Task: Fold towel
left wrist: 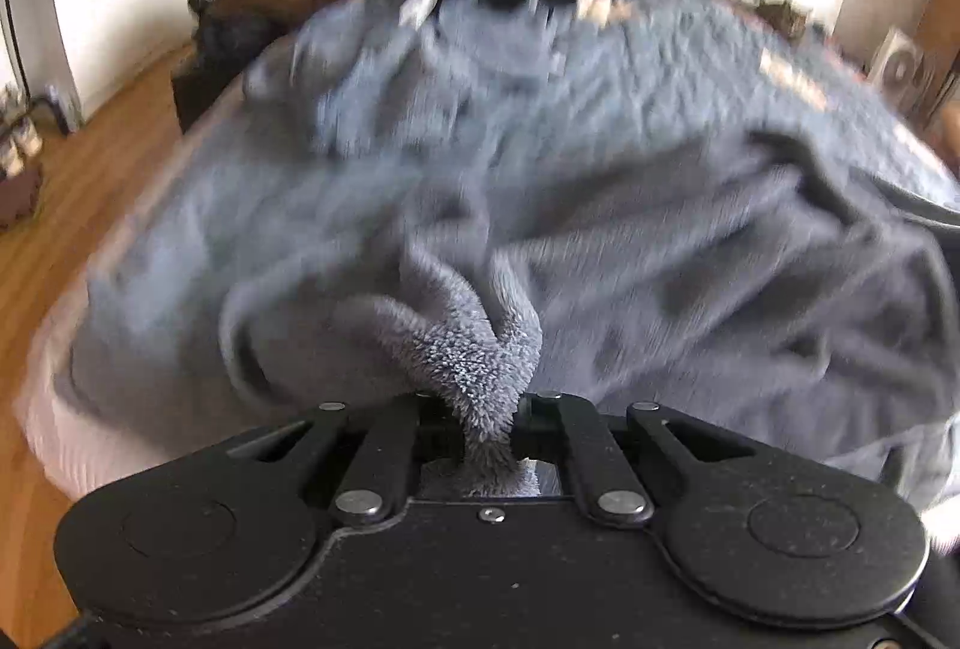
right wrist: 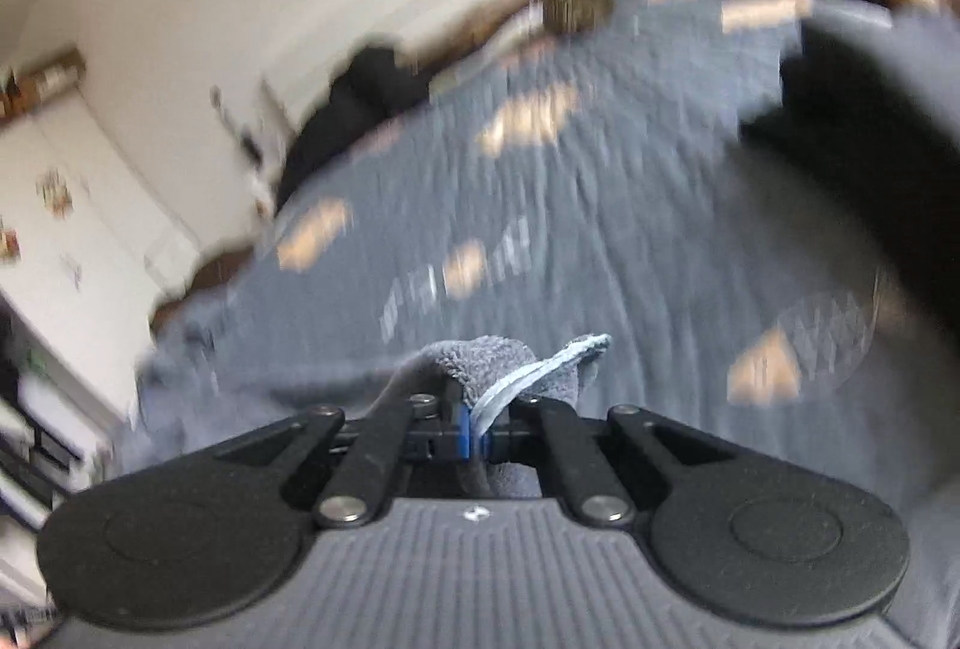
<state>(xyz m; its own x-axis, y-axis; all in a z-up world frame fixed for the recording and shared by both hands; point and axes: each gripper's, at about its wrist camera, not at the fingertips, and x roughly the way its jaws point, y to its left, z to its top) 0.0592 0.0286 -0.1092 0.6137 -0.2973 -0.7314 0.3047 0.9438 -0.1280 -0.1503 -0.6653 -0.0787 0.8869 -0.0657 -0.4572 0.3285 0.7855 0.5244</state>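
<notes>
The fluffy grey terry towel [left wrist: 480,205] is bunching directly ahead, pinched in the closed left gripper [left wrist: 487,433] and clamped right gripper [right wrist: 477,427].

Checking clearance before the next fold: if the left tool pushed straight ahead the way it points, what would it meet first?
The left tool, already shut on a bunch of the fluffy grey towel, would likely push into that towel spread just ahead; blur makes depth uncertain.
</notes>
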